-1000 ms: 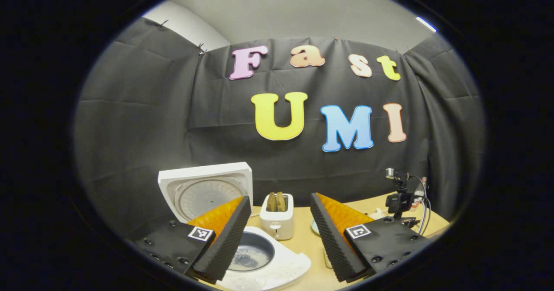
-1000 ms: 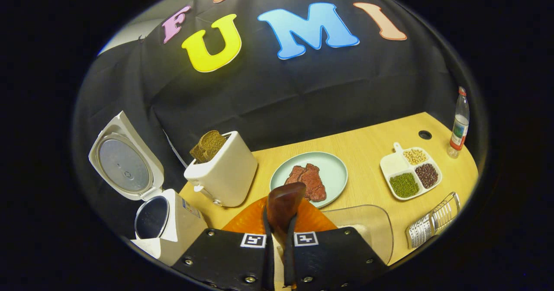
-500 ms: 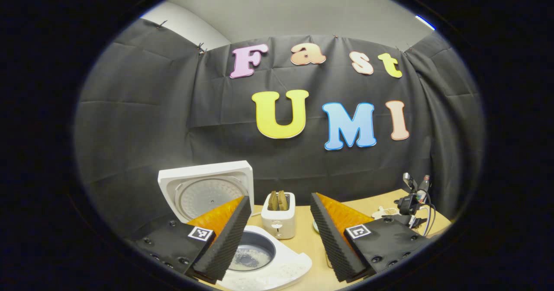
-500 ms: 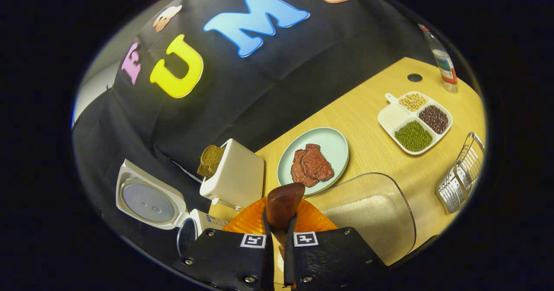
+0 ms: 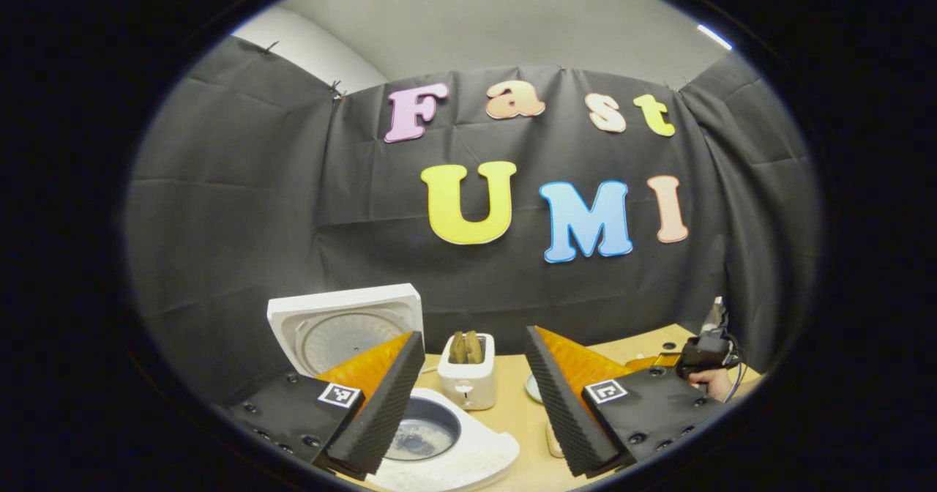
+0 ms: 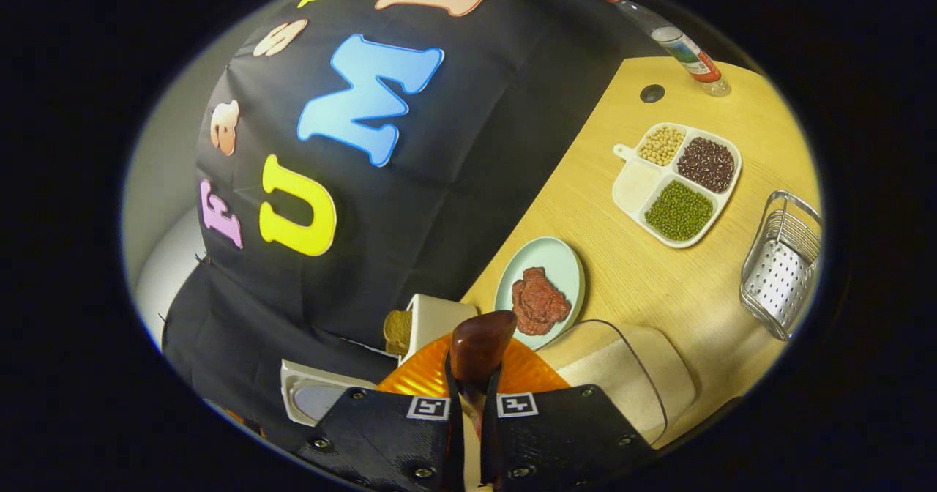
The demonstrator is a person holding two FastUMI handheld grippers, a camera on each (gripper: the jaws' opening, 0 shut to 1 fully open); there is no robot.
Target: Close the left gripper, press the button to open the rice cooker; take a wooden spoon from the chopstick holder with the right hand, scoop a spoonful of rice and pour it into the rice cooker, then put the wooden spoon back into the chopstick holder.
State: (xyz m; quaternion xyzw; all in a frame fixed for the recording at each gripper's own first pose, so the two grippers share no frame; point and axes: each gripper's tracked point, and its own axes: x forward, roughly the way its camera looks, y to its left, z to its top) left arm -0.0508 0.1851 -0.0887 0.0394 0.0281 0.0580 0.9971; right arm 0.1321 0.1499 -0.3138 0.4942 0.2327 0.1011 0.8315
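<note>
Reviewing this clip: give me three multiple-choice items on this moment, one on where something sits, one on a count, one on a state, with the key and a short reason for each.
1. Where does the piece of meat lie?
A. on the round green plate
B. in the wire basket
C. inside the toaster

2. How many sections of the divided tray hold beans?
A. one
B. three
C. four

3. What is the state of the rice cooker?
A. lid shut
B. lid raised, pot open
C. lid taken off and laid on the table

Key:
1 A, the meat rests on the plate in the right gripper view.
2 B, pale, dark and green beans fill three sections; the fourth looks white.
3 B, the left gripper view shows the lid standing up behind the open pot.
</note>
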